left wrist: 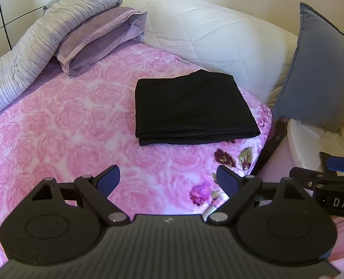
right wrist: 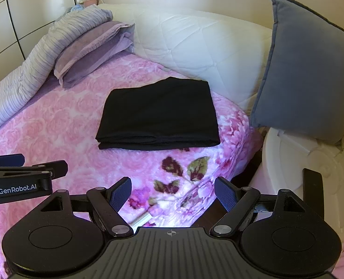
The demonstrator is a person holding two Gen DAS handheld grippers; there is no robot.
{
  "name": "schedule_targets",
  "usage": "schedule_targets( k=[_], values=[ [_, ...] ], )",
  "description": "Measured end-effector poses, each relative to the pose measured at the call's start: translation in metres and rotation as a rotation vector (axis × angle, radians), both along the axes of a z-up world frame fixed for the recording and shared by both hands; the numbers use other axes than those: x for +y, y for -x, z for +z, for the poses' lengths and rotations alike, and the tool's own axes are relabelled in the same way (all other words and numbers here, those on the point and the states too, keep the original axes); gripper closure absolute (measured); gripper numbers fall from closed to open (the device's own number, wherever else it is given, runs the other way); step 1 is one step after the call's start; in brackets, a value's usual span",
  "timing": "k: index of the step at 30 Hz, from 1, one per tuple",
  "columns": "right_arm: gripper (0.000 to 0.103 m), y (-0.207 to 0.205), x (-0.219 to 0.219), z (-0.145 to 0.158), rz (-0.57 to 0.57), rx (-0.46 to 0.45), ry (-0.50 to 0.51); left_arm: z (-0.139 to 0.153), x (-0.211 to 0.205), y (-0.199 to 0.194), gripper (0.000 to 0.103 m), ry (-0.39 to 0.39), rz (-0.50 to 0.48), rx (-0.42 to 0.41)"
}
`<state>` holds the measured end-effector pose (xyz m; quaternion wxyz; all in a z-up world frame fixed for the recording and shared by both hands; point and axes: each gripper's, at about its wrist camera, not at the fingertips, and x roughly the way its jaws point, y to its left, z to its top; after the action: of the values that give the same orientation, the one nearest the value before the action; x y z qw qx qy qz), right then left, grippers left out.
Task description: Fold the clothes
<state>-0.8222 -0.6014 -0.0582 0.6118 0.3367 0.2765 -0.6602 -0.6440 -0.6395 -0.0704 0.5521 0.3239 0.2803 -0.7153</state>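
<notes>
Black garment: we find it folded flat on bed, near right edge | left tool, right tool: both wide, empty | handling: soft, light, limp, we judge; grip layered near edge.

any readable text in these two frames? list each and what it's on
"GenRobot.AI": white print on the side of the left gripper, seen at the left edge of the right wrist view.
"DAS": white letters on the side of the right gripper, cut off by the right edge of the left wrist view; the rest is out of frame.
Nothing else readable: no print shows on the black folded garment or the pink blanket.
</notes>
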Motion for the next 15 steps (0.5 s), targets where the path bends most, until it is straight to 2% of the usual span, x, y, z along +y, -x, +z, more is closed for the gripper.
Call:
schedule_targets(
  k=[15],
  values=[
    [0.022, 0.0064, -0.0020, -0.0081, 0.002, 0.001, -0.020, -0.0080, -0.0016, 0.0048, 0.015, -0.020, 0.004, -0.010]
  ],
)
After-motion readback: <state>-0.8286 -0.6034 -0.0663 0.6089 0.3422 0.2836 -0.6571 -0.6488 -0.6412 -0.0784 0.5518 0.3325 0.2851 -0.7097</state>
